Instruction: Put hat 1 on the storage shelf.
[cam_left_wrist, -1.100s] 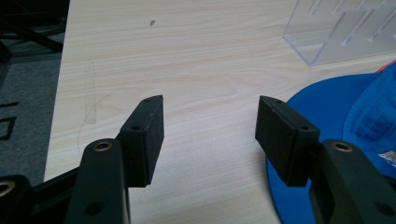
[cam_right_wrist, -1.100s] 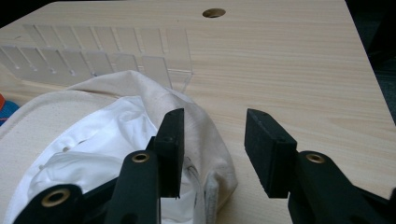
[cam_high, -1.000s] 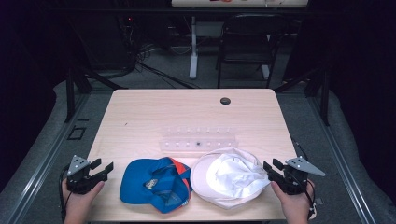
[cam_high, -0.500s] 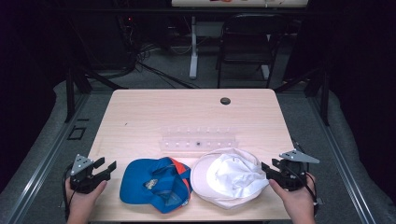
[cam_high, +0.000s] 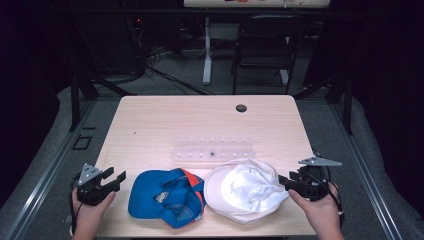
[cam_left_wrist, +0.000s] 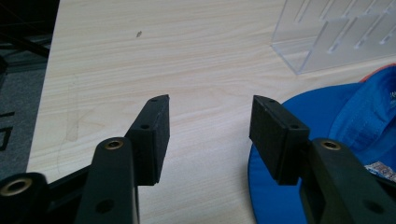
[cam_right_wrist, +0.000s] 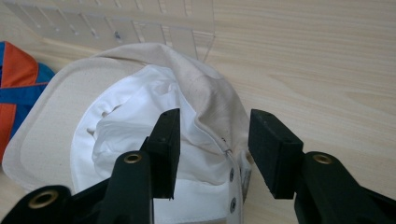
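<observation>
A blue cap (cam_high: 165, 197) with an orange panel lies upside down near the table's front edge. Beside it on the right lies a white cap (cam_high: 245, 189), also upside down. My left gripper (cam_high: 114, 178) stands open just left of the blue cap (cam_left_wrist: 345, 126), whose brim edge reaches under its right jaw. My right gripper (cam_high: 284, 181) is open at the white cap's right side. In the right gripper view the cap's back rim and strap (cam_right_wrist: 224, 140) lie between the open jaws (cam_right_wrist: 214, 149), untouched as far as I can see.
A clear acrylic rack (cam_high: 212, 148) with slots lies across the table's middle, just behind both caps. A round black grommet (cam_high: 241, 108) sits near the far edge. Black chair and cables stand on the floor beyond the table (cam_high: 150, 125).
My right gripper has moved left, in toward the white cap's back rim. The left gripper has shifted slightly toward the blue cap. Both caps lie unmoved.
</observation>
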